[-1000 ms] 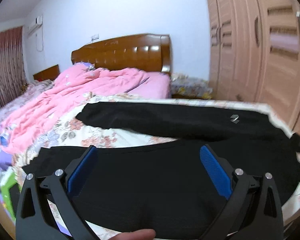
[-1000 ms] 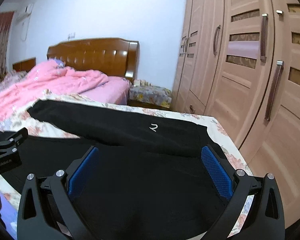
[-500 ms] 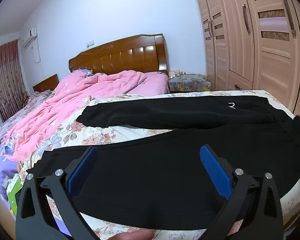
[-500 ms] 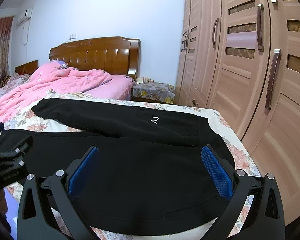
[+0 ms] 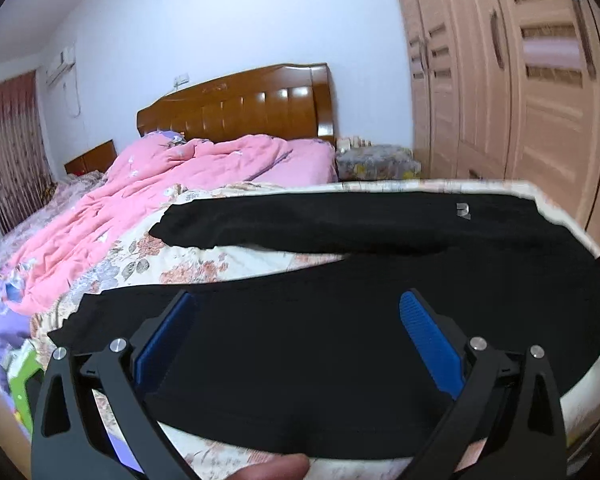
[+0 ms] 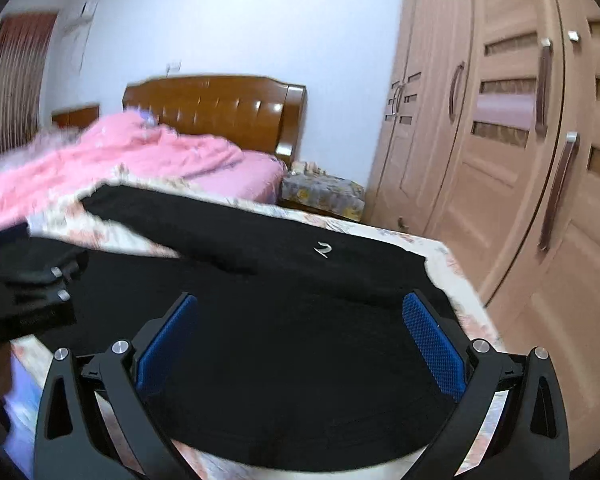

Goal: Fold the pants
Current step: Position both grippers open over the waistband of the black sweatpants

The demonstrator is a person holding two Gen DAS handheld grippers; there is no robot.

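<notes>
the black pants (image 5: pixel 340 344) lie spread flat across the floral bedsheet (image 5: pixel 228 264), their two legs parted in a narrow v. the left gripper (image 5: pixel 296 320) hovers over the nearer leg with its blue-padded fingers (image 5: pixel 428 344) spread wide and nothing between them; black cloth fills the whole gap between the fingers and runs out past both. beyond the fingertips lies the farther leg, and beyond the right-hand finger sits a small white logo (image 5: pixel 463 211), too blurred there to read. the right gripper (image 6: pixel 300 316) is likewise wide apart and empty, over the waist end of the pants, with cloth between and beyond its blue pads (image 6: pixel 430 344). in the right wrist view the white logo (image 6: pixel 323 249) lies just past the fingertips, a curved mark much like a "2". far off the left-hand finger, the body of the other gripper shows with a line of faint grey lettering too blurred to make out.
</notes>
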